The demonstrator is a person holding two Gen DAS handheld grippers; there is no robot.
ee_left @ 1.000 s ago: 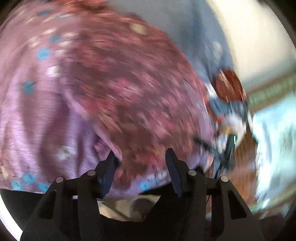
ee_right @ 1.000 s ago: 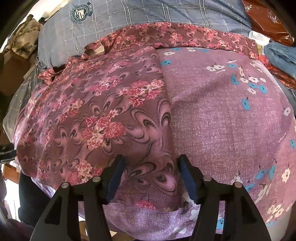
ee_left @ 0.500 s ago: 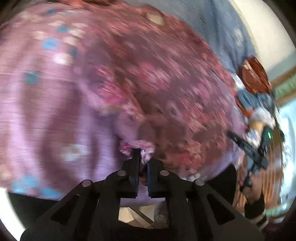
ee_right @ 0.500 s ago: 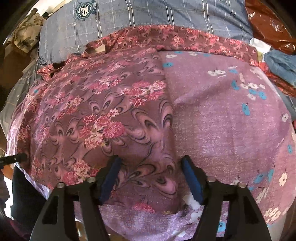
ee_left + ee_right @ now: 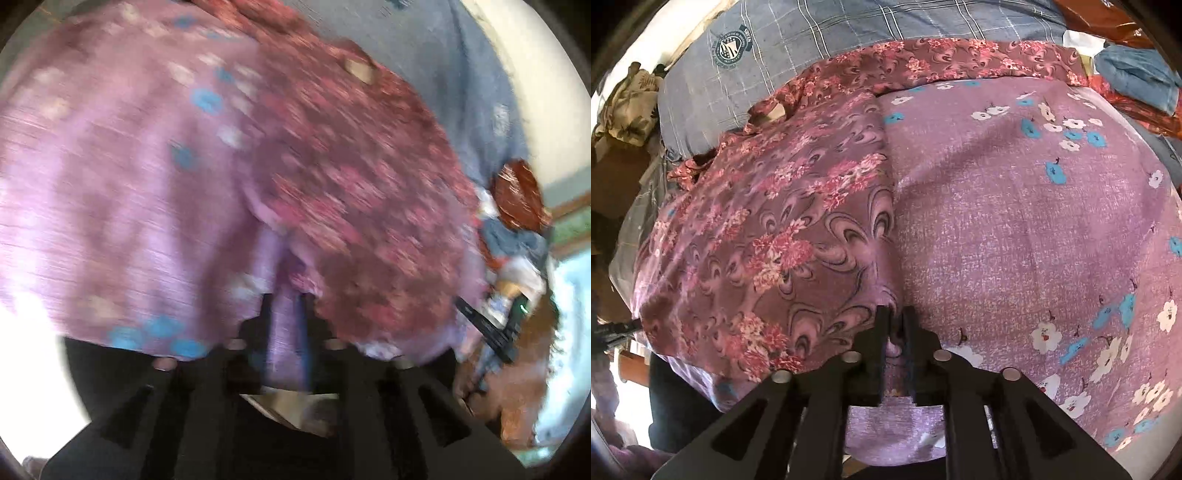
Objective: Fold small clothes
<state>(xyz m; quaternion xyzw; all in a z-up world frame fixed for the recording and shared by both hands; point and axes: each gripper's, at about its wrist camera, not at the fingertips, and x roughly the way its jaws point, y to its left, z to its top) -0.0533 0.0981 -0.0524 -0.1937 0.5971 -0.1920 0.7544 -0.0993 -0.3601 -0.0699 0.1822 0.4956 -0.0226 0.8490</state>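
A purple garment (image 5: 1015, 229) with white and blue flowers lies spread over a bed, with a maroon floral part (image 5: 768, 236) on its left half. My right gripper (image 5: 895, 325) is shut on the garment's near hem, where the two prints meet. The left wrist view is blurred: the same garment (image 5: 122, 192) fills it, maroon part (image 5: 362, 192) on the right. My left gripper (image 5: 286, 306) is shut on a fold of purple cloth at the near edge.
A blue checked sheet (image 5: 820, 48) covers the bed behind the garment. Blue and red-brown clothes (image 5: 1134, 74) are piled at the right. A beige printed cloth (image 5: 631, 103) lies at the far left. The other gripper (image 5: 495, 328) shows at the left view's right edge.
My left gripper closed on the garment's edge about half a second ago and still holds it. My right gripper, open until half a second ago, has shut on the near hem.
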